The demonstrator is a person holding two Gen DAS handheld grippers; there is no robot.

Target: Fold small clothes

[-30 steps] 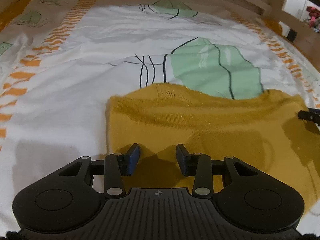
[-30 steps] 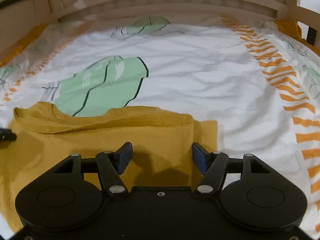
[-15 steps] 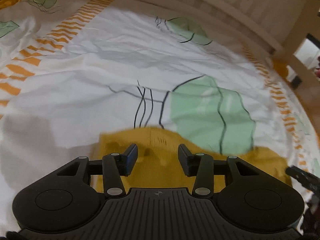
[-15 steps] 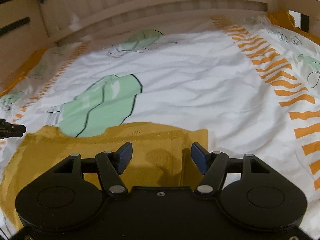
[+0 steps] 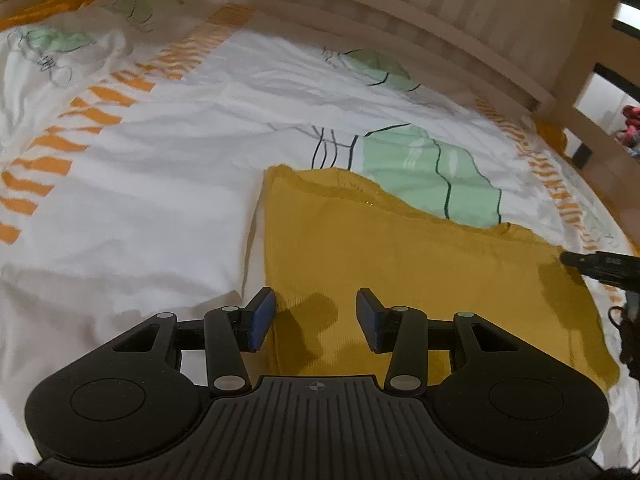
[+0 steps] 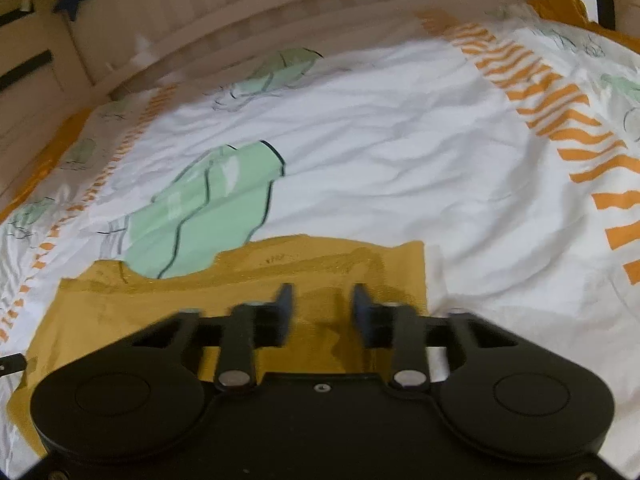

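On the bed sheet (image 5: 168, 184), white with orange stripes and green prints, a mustard-yellow knit garment (image 5: 400, 264) lies flat, spread out near the bottom of both views. Wooden slatted bed frame (image 5: 460, 20) runs along the far edge.

Left gripper (image 5: 316, 316): jaws apart, nothing pinched between the blue pads. It sits over the garment's left edge; the left pad (image 5: 260, 316) is about on that edge, the right pad is over the yellow fabric. Can't tell if the tips touch the cloth.

Right gripper (image 6: 322, 312): blurred in its own view, jaws have just been closing, now a narrow gap. Yellow fabric shows through the gap, but I see no fold or edge lifted between the pads, so it reads as not gripping. It sits over the garment's right part, near its right edge (image 6: 424, 276).

Right gripper's tip also pokes into the left view at the far right, at the garment's right corner.
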